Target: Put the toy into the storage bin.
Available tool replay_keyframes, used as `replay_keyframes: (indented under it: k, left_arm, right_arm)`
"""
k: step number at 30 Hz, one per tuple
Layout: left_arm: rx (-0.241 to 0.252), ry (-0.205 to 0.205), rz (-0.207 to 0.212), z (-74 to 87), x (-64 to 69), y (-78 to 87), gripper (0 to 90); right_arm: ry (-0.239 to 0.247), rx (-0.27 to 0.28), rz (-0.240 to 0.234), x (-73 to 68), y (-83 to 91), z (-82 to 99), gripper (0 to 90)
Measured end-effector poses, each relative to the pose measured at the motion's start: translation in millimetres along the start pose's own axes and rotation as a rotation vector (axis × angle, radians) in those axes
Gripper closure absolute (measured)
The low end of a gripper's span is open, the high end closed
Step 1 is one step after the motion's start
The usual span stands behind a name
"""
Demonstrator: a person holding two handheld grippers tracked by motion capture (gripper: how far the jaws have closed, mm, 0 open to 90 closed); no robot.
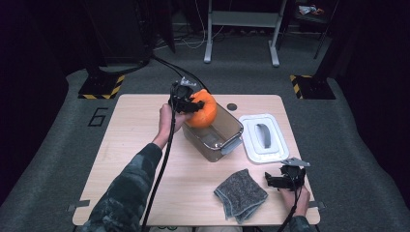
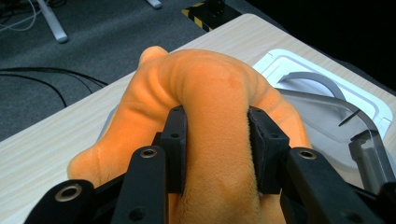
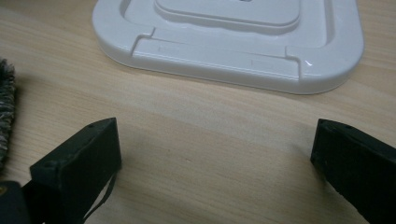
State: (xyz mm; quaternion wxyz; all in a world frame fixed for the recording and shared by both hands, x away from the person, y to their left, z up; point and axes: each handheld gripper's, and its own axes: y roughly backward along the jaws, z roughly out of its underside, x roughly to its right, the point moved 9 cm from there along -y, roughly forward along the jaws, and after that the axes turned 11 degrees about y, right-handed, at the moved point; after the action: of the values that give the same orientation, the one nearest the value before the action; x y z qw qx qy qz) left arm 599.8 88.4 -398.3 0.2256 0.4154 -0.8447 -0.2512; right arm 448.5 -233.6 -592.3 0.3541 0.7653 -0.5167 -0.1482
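where the high view looks down on the pale wooden table (image 1: 145, 164), we see our left gripper (image 1: 189, 104) clamped on a soft orange plush toy (image 1: 205, 110), holding it at the far end of a clear rectangular plastic container (image 1: 220, 137), partly over its rim. just right of the container lies a white plastic lid with a grey handle (image 1: 265, 137), and a folded grey fuzzy cloth (image 1: 240, 195) lies near the front edge. our right gripper (image 1: 280, 180) sits low just right of the cloth, jaws spread. along the left gripper view, our two black jaws press into a fold of the orange plush toy (image 2: 205, 93), denting it on both sides; the container's clear wall (image 2: 327, 121) and the white lid (image 2: 299, 65) show beyond it. along the right gripper view, our jaws stand wide apart with bare table between them, the white lid (image 3: 233, 51) just ahead and the grey cloth's edge (image 3: 5, 107) at the left.
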Motion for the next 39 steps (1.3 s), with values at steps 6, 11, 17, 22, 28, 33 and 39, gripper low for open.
replay_keyframes:
  k: [6,11,17,22,28,33,39]
  left_arm:
    - [-0.025,0.008,0.01,5.3,-3.3,-9.5,63.2]
    - [-0.048,0.002,0.015,8.5,-4.1,-17.2,63.1]
    - [-0.091,-0.002,0.009,14.4,-7.0,-29.4,62.9]
    - [-0.105,0.003,0.009,17.3,-9.0,-33.7,62.8]
    - [-0.122,0.012,0.016,20.4,-9.5,-39.2,61.3]
    - [-0.141,0.008,0.009,22.1,-9.3,-42.9,60.6]
    - [-0.178,0.014,0.017,27.2,-10.3,-47.2,56.8]
  right_arm:
    - [0.0,0.001,0.0,-0.1,0.0,-0.1,0.7]
    - [0.001,0.002,0.0,-0.2,0.0,-0.2,0.9]
    - [0.002,0.003,0.0,-0.2,0.0,-0.2,1.1]
    - [0.003,0.004,-0.001,-0.3,0.1,-0.3,1.2]
    - [0.003,0.008,0.001,-0.4,-0.1,-0.6,1.5]
    - [0.002,0.005,0.0,-0.8,0.2,-0.5,1.6]
    - [0.004,0.006,-0.001,-0.9,0.2,-0.5,1.7]
